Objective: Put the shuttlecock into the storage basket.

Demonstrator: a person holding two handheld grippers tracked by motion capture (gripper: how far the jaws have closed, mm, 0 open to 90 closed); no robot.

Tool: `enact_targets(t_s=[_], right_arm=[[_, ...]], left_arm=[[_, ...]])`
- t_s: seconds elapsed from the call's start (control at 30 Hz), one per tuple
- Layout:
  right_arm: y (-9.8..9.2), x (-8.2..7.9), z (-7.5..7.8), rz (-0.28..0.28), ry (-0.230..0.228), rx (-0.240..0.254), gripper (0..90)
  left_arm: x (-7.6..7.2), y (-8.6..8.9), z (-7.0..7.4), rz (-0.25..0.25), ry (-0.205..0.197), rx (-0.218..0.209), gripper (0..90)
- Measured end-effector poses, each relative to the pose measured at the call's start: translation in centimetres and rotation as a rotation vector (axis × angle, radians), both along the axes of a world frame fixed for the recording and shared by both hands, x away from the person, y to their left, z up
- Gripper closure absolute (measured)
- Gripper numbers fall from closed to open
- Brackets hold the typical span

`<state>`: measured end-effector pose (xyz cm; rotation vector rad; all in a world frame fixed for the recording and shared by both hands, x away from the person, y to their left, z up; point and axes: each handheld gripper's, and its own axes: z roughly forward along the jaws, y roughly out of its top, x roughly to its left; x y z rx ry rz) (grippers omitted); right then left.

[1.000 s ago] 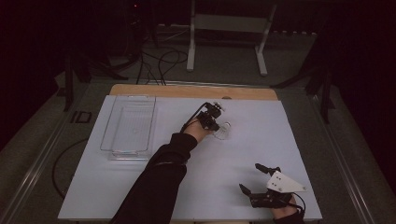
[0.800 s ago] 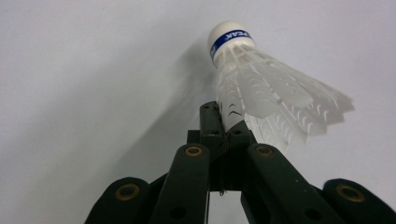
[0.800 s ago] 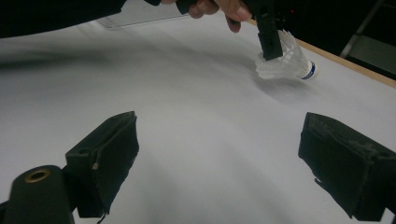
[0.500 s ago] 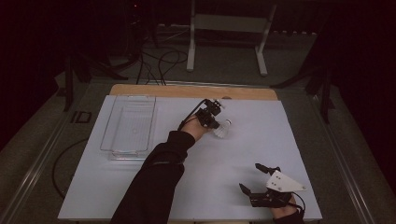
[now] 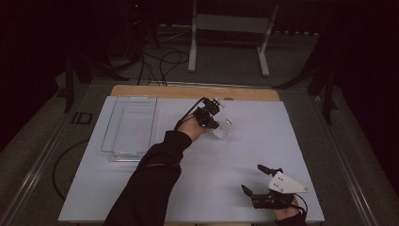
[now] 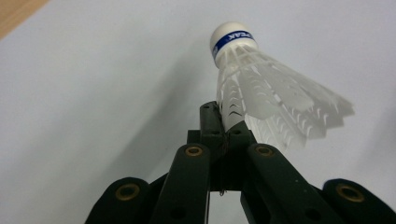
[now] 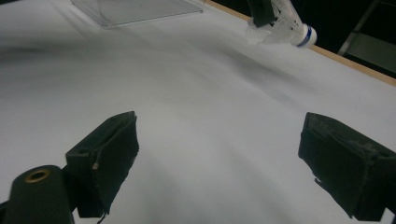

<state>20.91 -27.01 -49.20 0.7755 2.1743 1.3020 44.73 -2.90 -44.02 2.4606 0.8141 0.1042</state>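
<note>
A white shuttlecock (image 6: 261,93) with a blue band round its cork is pinched by the edge of its feather skirt in my left gripper (image 6: 223,127), which is shut on it. From above, the left gripper (image 5: 212,121) holds the shuttlecock (image 5: 222,129) off the white table, a little past its middle; the shuttlecock (image 7: 285,23) also shows far off in the right gripper view. My right gripper (image 5: 254,180) rests near the table's front right edge, its jaws wide open with nothing between them (image 7: 219,154).
A clear plastic tray (image 5: 129,126) lies at the left of the white table sheet (image 5: 263,141); its edge shows as the tray (image 7: 140,9) in the right gripper view. A wooden strip (image 5: 188,92) runs along the far edge. Stands and cables are beyond.
The left gripper has lifted the shuttlecock up off the table and drawn it slightly nearer. The right gripper has stayed where it was.
</note>
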Motion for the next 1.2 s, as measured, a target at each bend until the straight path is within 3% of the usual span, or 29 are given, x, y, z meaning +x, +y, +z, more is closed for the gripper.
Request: enact_targets(t_s=[0.43,0.97,1.2], right_arm=[[0.0,0.0,0.0,-0.003,-0.002,0.0,11.7],[0.1,0.1,0.1,-0.003,0.0,0.007,11.8],[0.1,0.1,0.0,-0.002,-0.001,0.0,11.8]], left_arm=[[-1.4,1.6,3.1,-0.013,-0.033,0.009,90.0],[-3.0,4.1,5.0,-0.03,-0.028,0.024,90.0],[-3.6,5.2,5.7,-0.022,-0.024,-0.008,90.0]])
